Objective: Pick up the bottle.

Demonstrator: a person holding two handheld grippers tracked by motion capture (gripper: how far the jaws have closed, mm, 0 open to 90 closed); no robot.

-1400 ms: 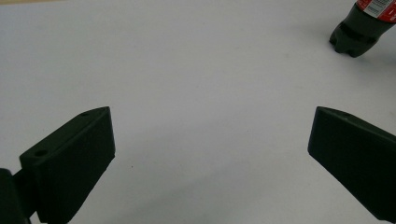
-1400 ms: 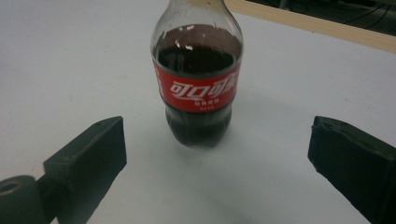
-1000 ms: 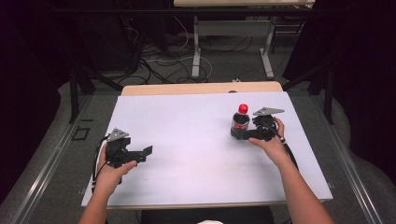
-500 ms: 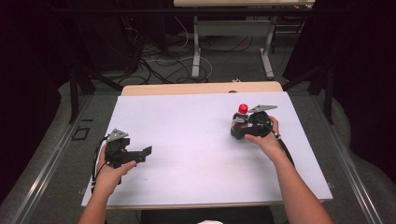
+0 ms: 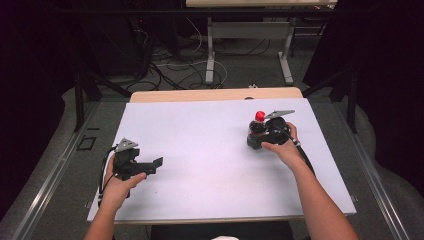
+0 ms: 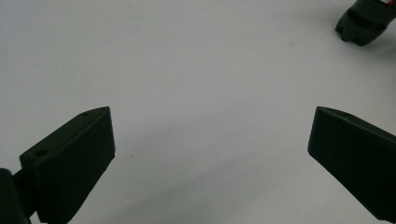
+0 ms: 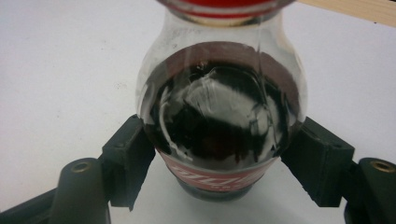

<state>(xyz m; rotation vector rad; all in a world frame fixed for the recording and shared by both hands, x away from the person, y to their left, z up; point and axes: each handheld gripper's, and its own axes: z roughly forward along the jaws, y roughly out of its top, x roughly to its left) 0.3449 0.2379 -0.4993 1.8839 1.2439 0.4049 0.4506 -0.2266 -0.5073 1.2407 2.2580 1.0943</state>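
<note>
Currently, the right gripper [image 5: 256, 136] is clamped on the cola bottle [image 7: 222, 112]; its jaws have just been closing, and both pads press the bottle's dark lower body. The bottle stands upright with its red cap [image 5: 259, 115] on top, on the white table [image 5: 210, 145]. Well apart from the bottle, the left gripper [image 6: 210, 144] rests with jaws spread wide, grasping nothing.

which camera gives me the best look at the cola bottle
The right gripper view: the cola bottle is close up, dark drink and red label clear, with the right gripper clamped on it. The high view shows it small, red cap up; the left gripper view catches only its base at the top corner.
</note>
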